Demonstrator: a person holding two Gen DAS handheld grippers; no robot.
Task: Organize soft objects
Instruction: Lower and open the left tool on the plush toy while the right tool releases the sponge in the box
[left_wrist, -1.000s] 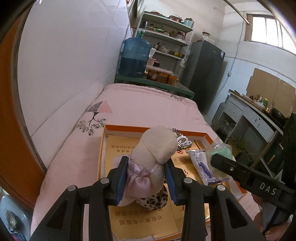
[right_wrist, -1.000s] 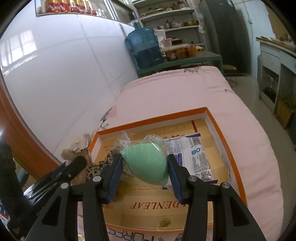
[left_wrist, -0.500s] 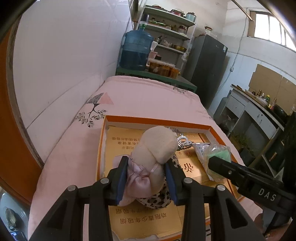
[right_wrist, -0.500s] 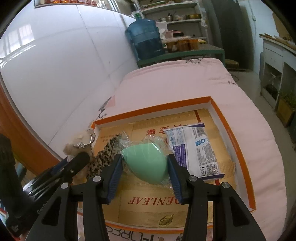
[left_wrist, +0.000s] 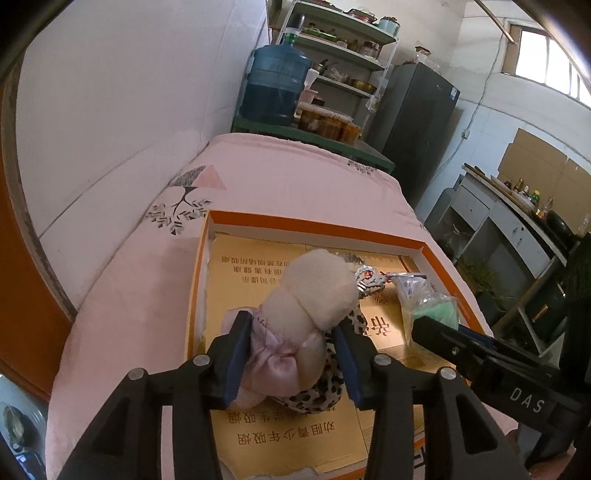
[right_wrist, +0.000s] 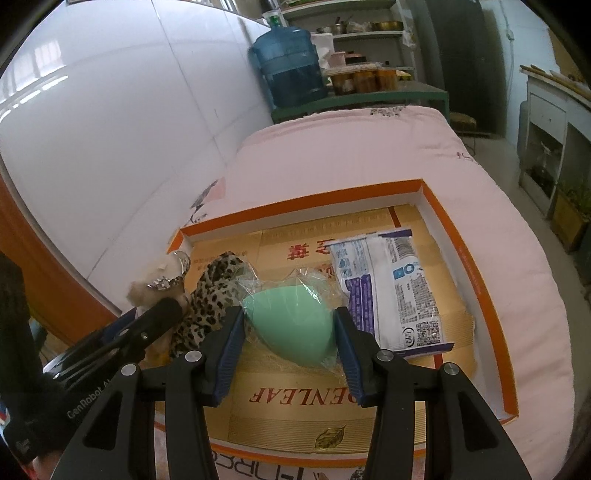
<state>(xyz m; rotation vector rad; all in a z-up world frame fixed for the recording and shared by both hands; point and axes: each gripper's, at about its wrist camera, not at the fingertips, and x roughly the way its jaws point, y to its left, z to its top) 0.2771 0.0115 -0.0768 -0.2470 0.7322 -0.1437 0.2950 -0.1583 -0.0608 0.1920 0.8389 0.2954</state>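
Note:
A cream plush toy (left_wrist: 314, 295) in a pink dress with a leopard-print cloth (left_wrist: 321, 391) sits low in the orange box (left_wrist: 314, 227), between the jaws of my left gripper (left_wrist: 290, 354). Those jaws are opening: the left pad still brushes the dress, and the right pad stands just off the toy. In the right wrist view my right gripper (right_wrist: 288, 332) is shut on a mint-green sponge (right_wrist: 291, 317) in clear wrap, just above the box floor. The toy (right_wrist: 155, 284) shows there at the left. A wipes pack (right_wrist: 388, 284) lies at the right in the box.
The box rim (right_wrist: 469, 251) rests on a pink bedcover (right_wrist: 369, 147) beside a white wall. A blue water jug (left_wrist: 273, 88) and shelves stand beyond the bed. Cabinets (left_wrist: 498, 229) line the right side.
My left gripper has sunk a little with the toy into the box, and its jaws have widened. The right gripper still holds the sponge and has barely moved.

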